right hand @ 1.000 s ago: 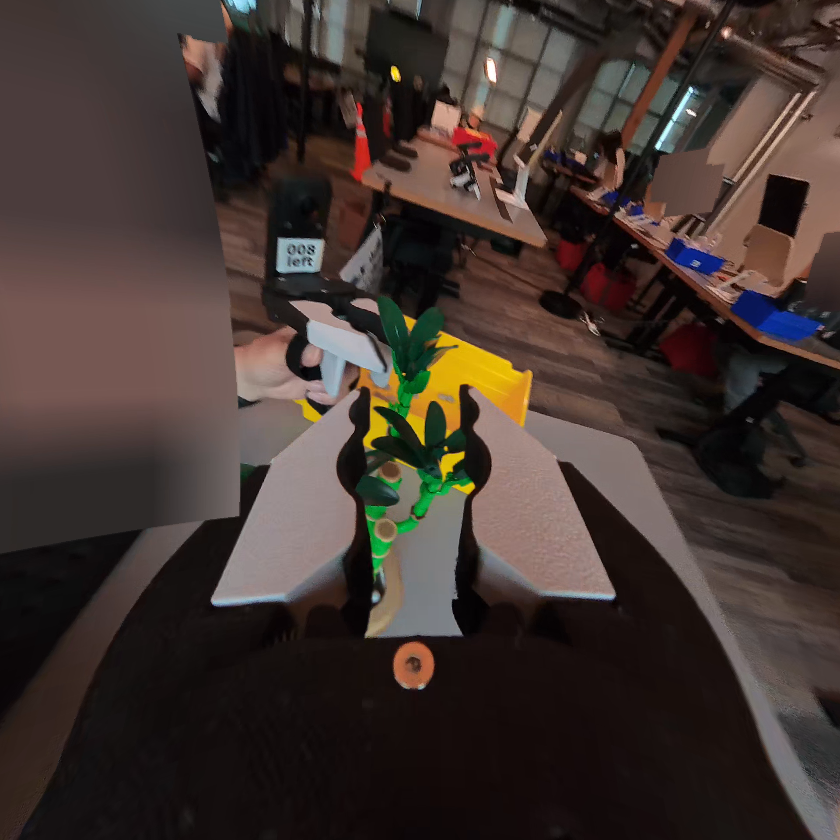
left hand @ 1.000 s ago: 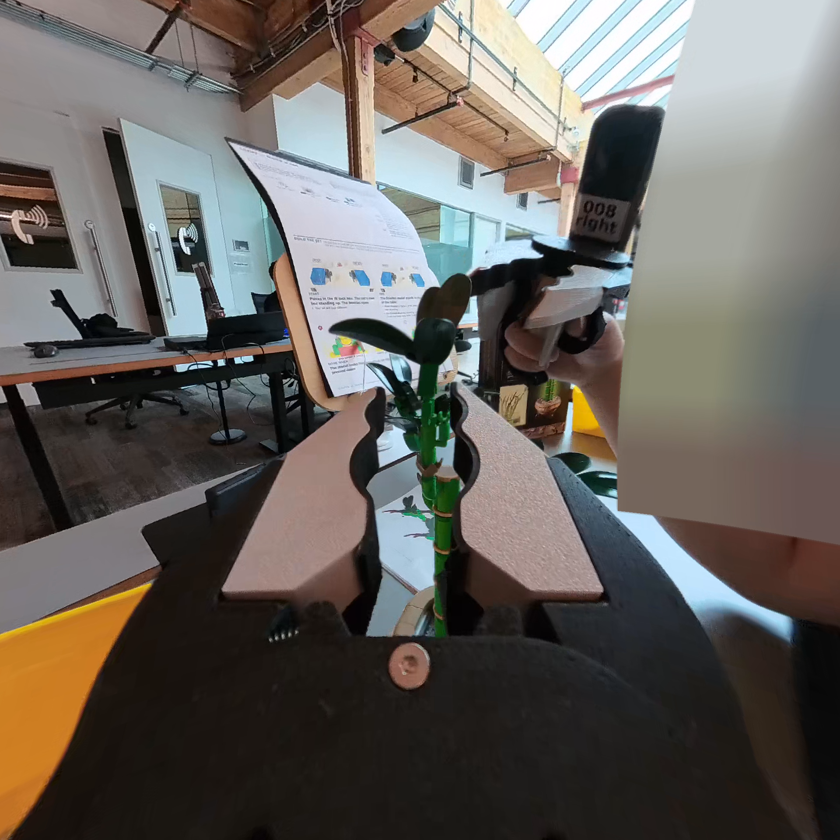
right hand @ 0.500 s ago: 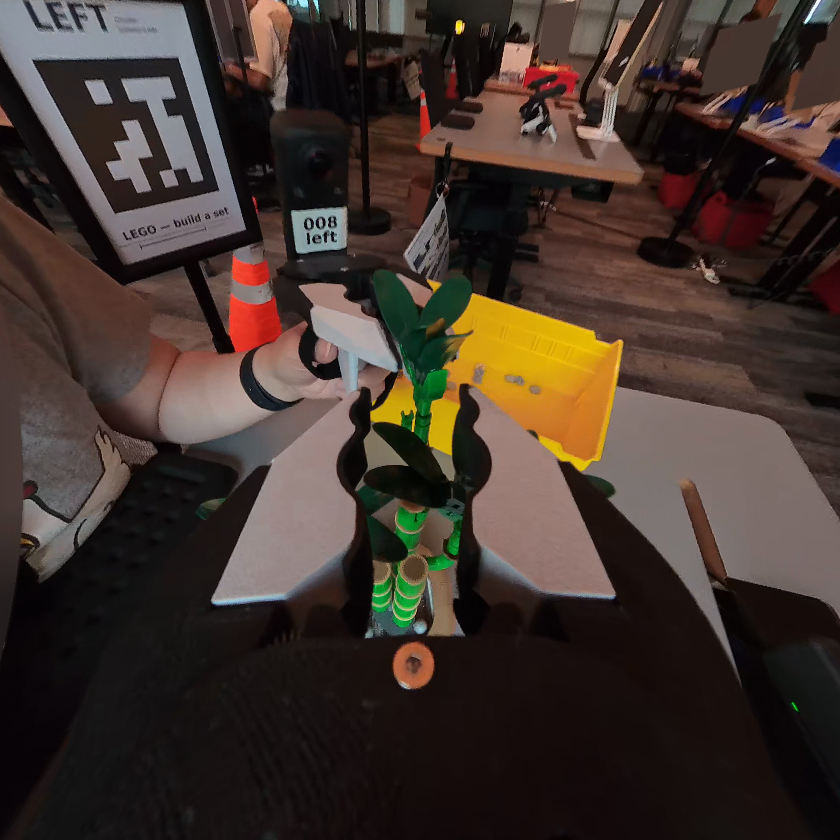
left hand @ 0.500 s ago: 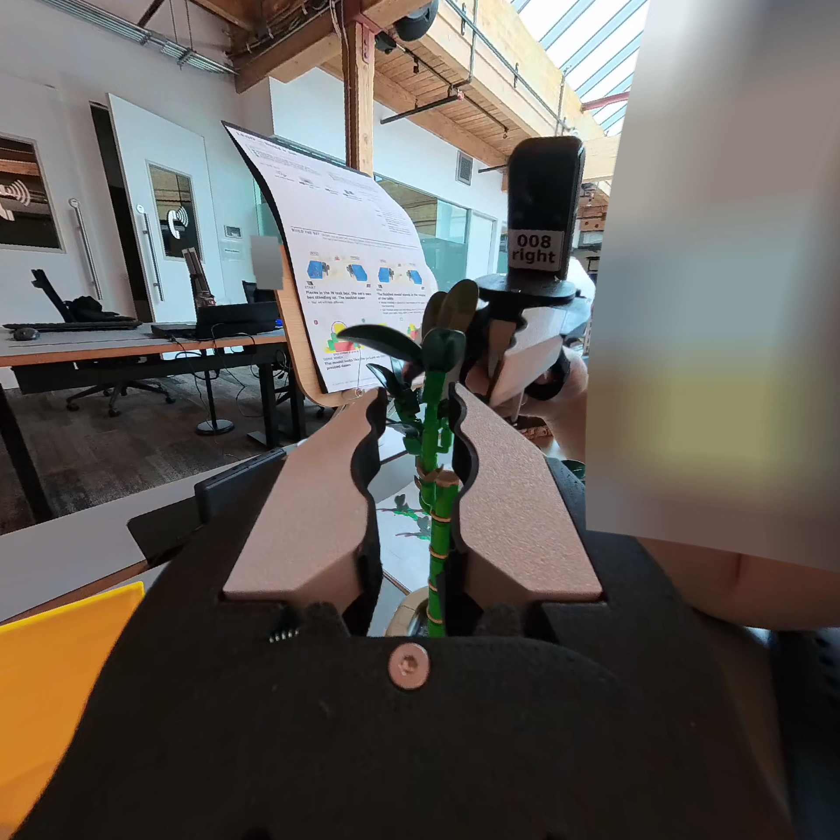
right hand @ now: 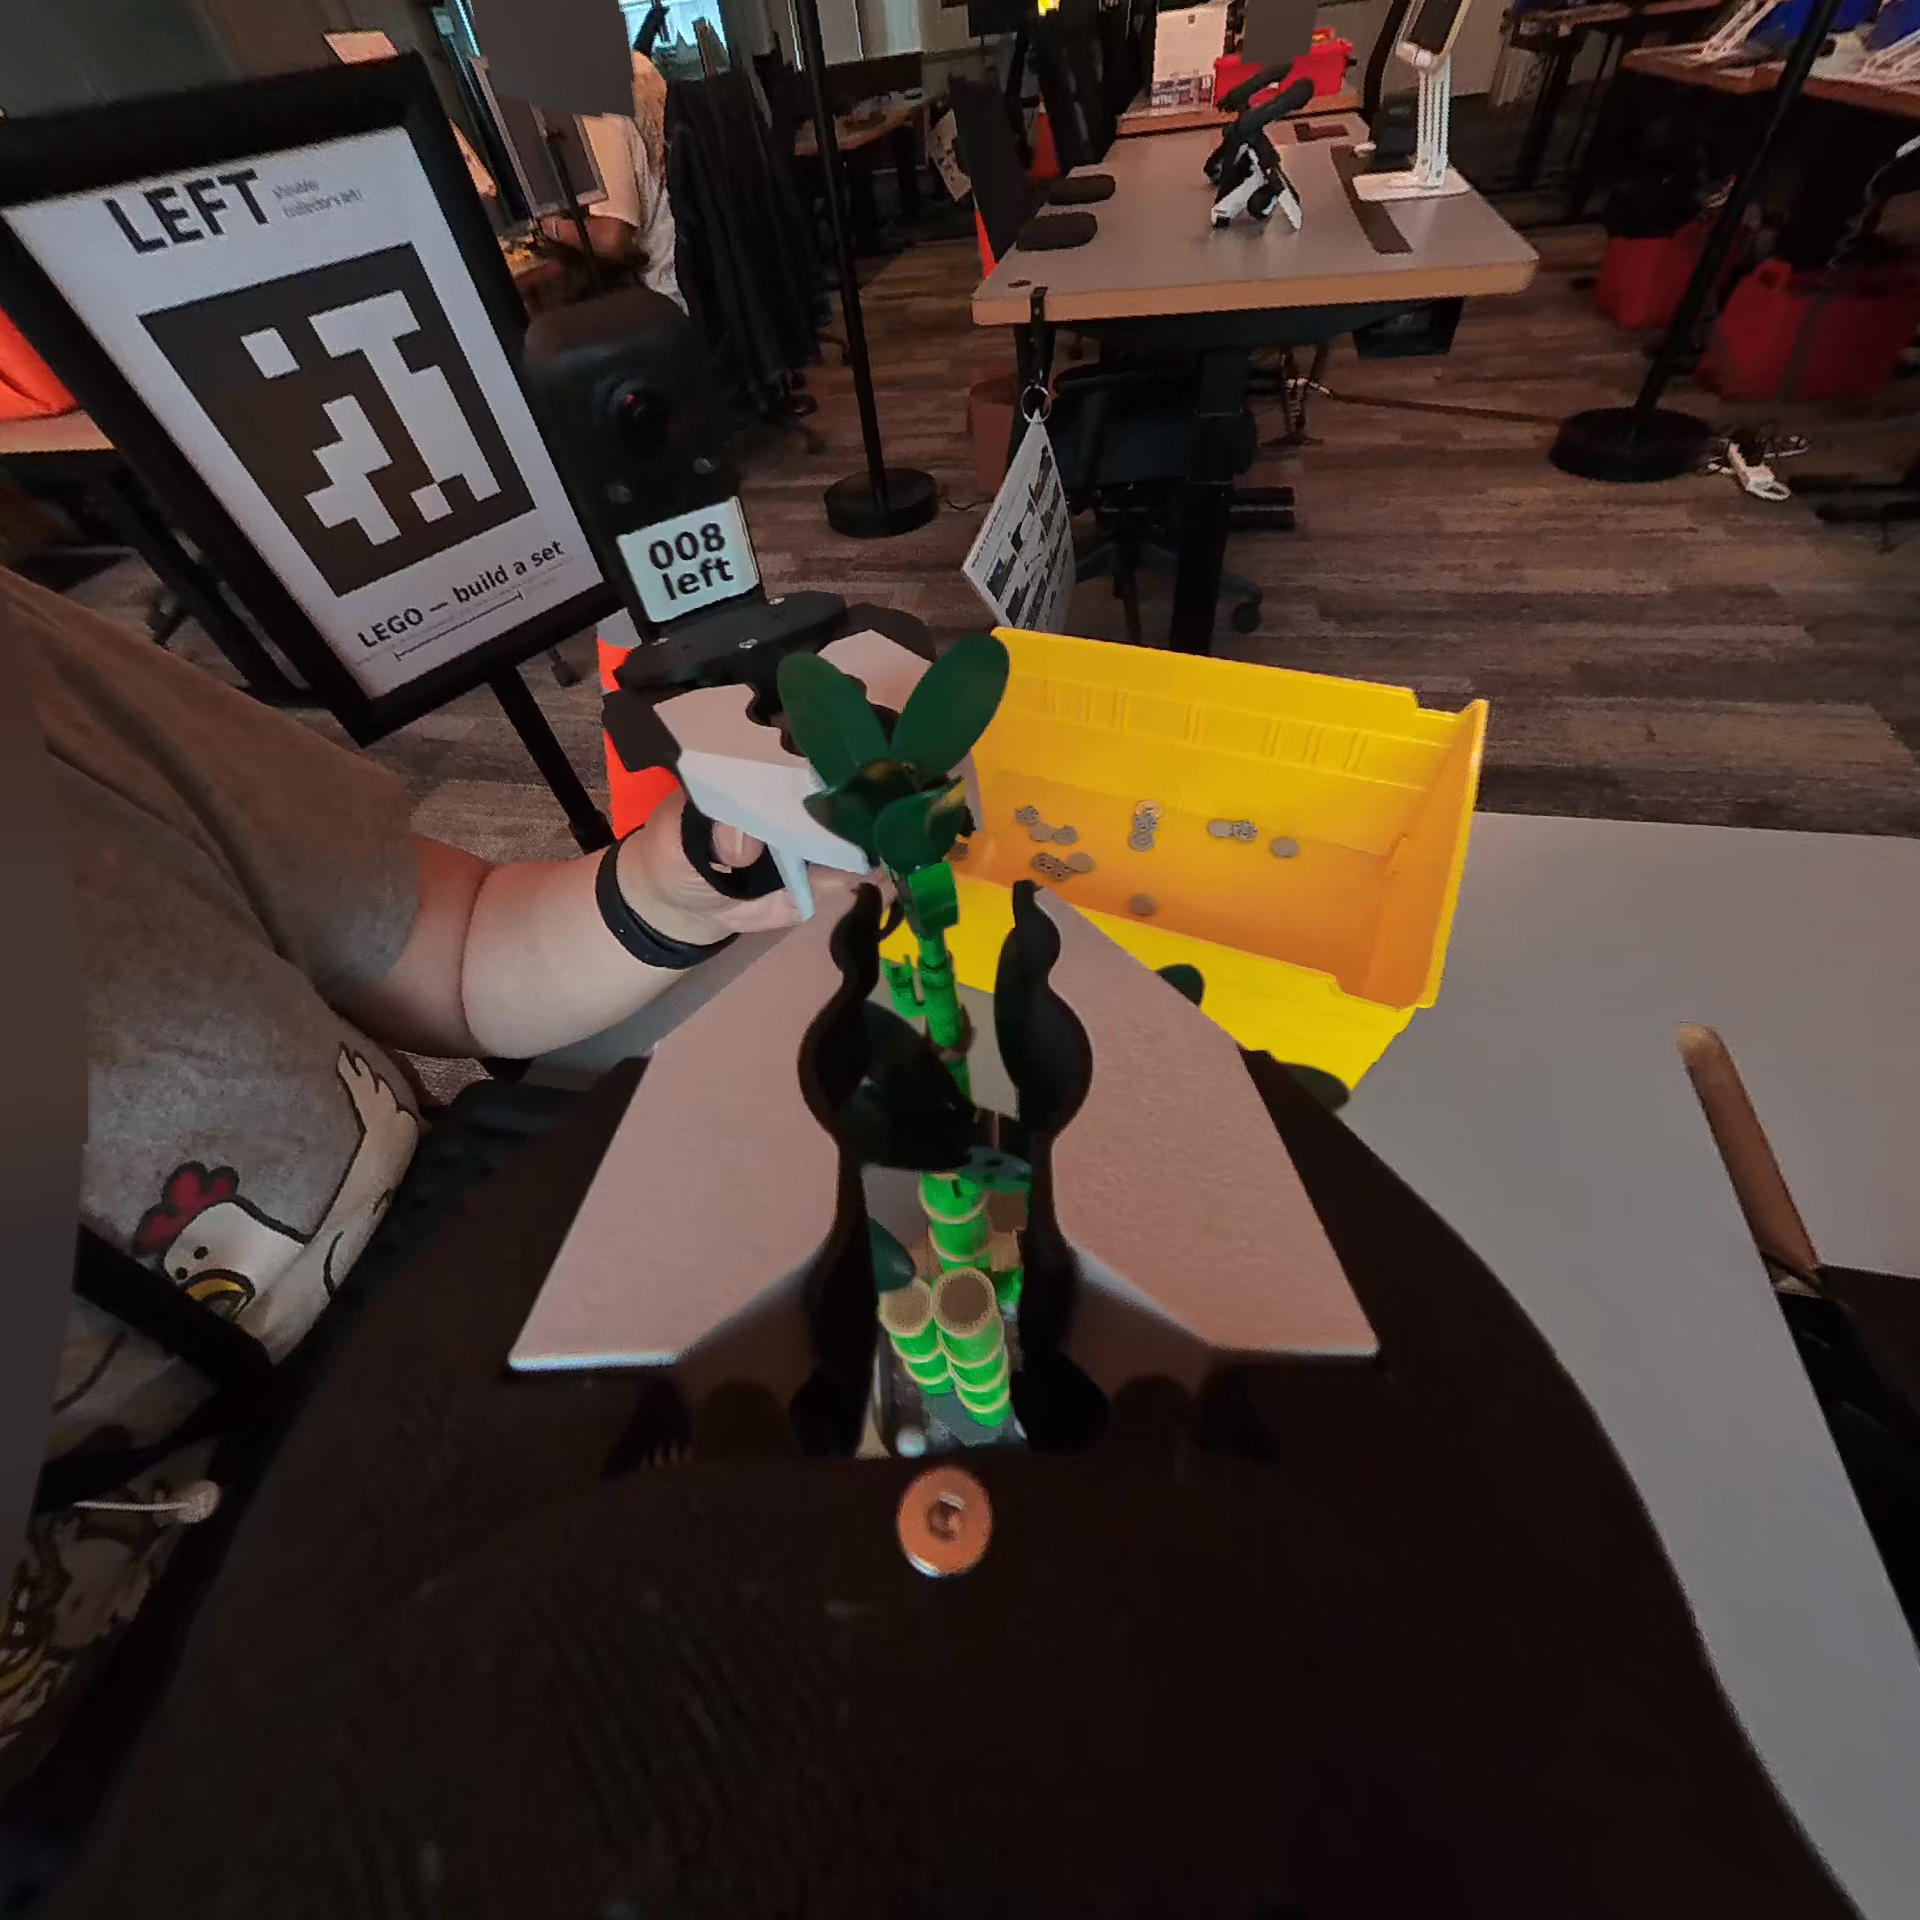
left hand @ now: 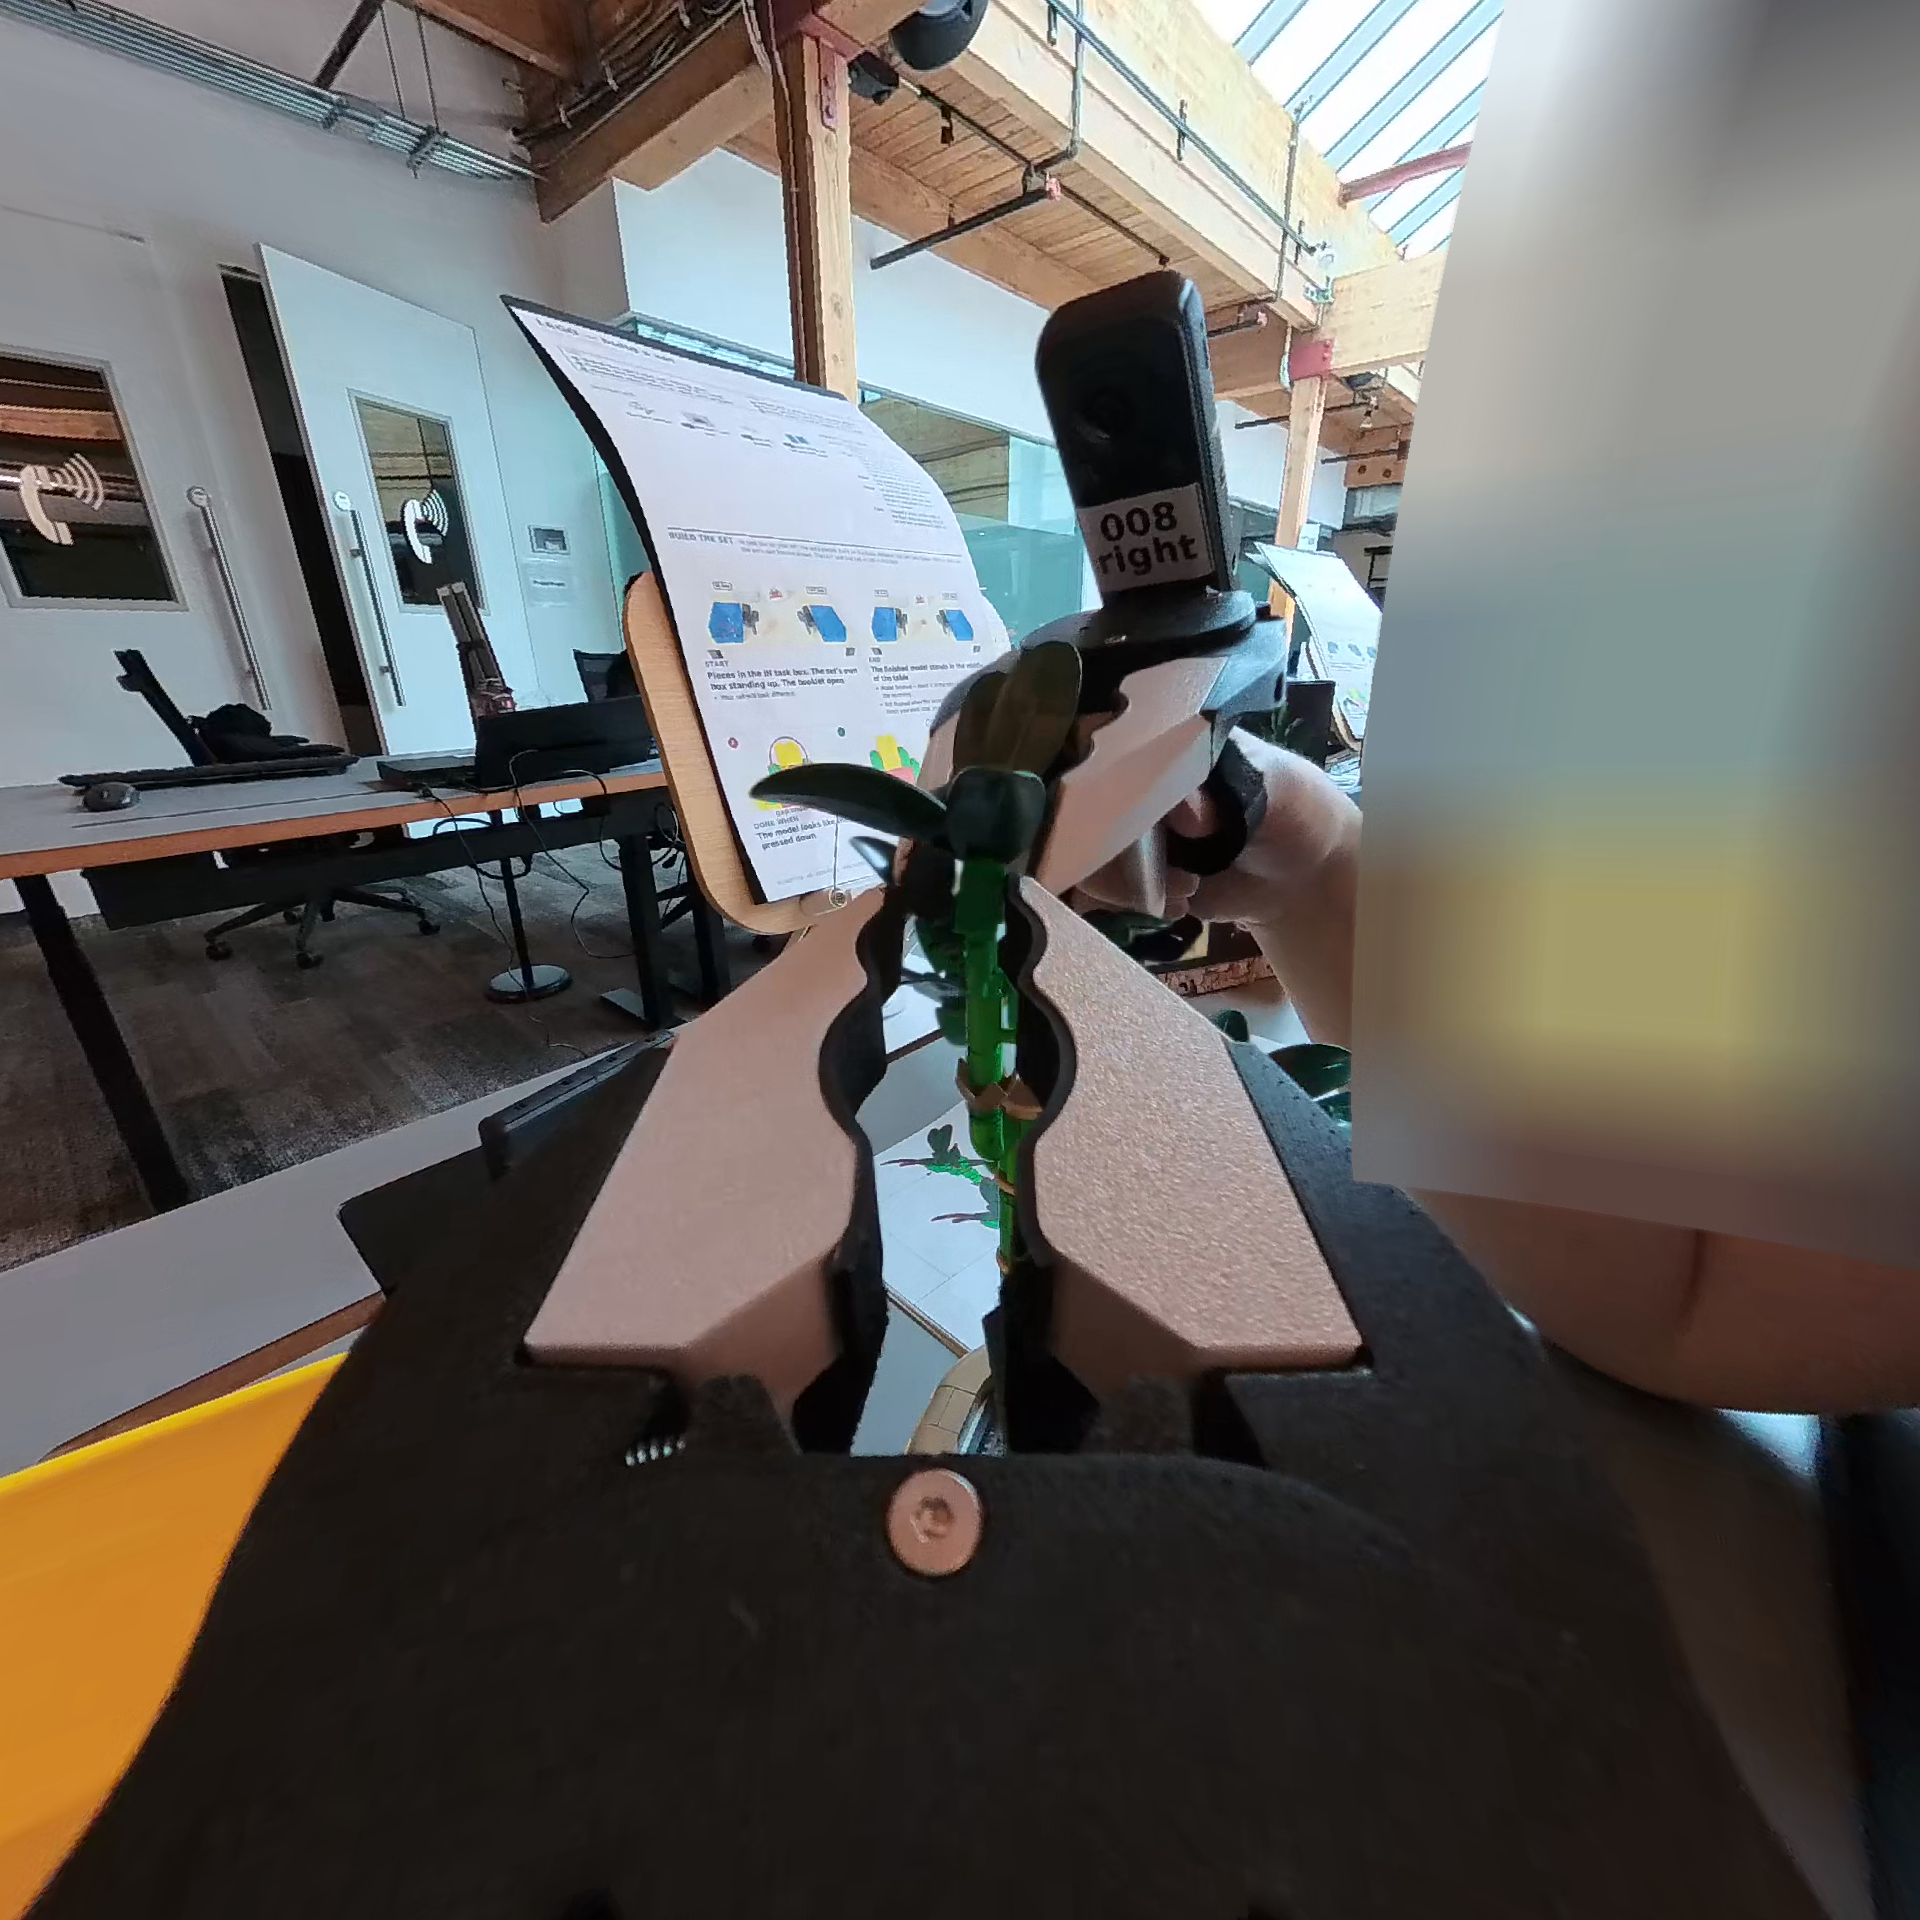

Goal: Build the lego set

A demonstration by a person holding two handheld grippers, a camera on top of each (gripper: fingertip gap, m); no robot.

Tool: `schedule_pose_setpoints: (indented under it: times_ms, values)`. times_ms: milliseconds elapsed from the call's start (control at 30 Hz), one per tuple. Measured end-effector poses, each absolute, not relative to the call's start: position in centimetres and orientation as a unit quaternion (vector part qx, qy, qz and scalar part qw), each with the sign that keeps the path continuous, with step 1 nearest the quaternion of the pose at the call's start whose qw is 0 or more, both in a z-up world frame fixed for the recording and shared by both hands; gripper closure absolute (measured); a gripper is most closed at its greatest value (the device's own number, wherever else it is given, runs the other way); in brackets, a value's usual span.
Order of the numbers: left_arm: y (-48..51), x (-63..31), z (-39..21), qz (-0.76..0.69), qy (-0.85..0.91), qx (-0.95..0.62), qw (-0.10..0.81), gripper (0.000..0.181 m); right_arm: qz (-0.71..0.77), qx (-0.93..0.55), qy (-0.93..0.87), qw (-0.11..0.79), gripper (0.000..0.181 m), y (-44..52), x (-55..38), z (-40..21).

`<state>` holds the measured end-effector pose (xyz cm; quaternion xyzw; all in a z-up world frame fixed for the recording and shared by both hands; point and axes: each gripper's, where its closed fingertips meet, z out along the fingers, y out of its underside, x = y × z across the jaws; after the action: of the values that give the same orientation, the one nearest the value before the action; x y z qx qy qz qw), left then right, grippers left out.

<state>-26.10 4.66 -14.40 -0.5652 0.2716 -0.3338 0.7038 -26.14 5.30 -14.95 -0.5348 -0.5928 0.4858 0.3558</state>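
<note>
Lego bamboo plant (left hand: 985, 997): bright green segmented stalk, upright, dark green leaves at the crown, standing between the fingers of both grippers over the grey table (right hand: 1621, 1039). Left gripper (left hand: 951, 914): fingers set narrowly apart around the stalk, which lies against the right-hand finger with a gap on the other side; whether it is gripped cannot be told. Right gripper (right hand: 935, 935): likewise narrow, tips flanking the thin upper stalk without clear contact, with shorter cut green stalks (right hand: 961, 1330) low between its fingers near the base. Clearances: the yellow bin (right hand: 1351, 790) stands just beyond the plant, holding small grey round pieces (right hand: 1143, 831) on its floor; the table to the right of it is bare out to its far edge; a wooden stand with an instruction sheet (left hand: 800, 623) rises behind the plant in the left wrist view; a framed sign (right hand: 301, 416) on a post stands off the table's left side. Changes from half a second ago: the right gripper sits closer to the left one (its camera block looms larger in the left wrist view), and the bin floor shows more fully. Pose: the left hand (right hand: 717, 883) wraps the left gripper's handle, forearm level, dark wristband (right hand: 634, 914) at the wrist; both grippers face each other across the plant.
</note>
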Motion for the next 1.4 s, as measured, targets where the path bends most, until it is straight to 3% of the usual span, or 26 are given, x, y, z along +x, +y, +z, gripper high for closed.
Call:
schedule_pose_setpoints:
  times_ms: [167, 600, 667, 1400]
  values:
    - [4.7, -26.2, -14.3, -0.334, 0.270, -0.563, 0.706, 0.164, 0.456, -0.507, -0.642, 0.351, 0.165, 5.3, -25.9, -15.6]
    - [4.6, -25.9, -14.5, -0.325, 0.285, -0.566, 0.702, 0.175, 0.472, -0.453, -0.689, 0.311, 0.165, 4.5, -27.0, -16.1]
    - [4.6, -25.8, -14.5, -0.325, 0.286, -0.565, 0.703, 0.175, 0.460, -0.455, -0.696, 0.312, 0.174, 4.5, -27.0, -16.5]
    - [4.6, -25.7, -14.7, -0.312, 0.313, -0.568, 0.695, 0.175, 0.465, -0.470, -0.678, 0.321, 0.176, 4.4, -27.2, -16.5]
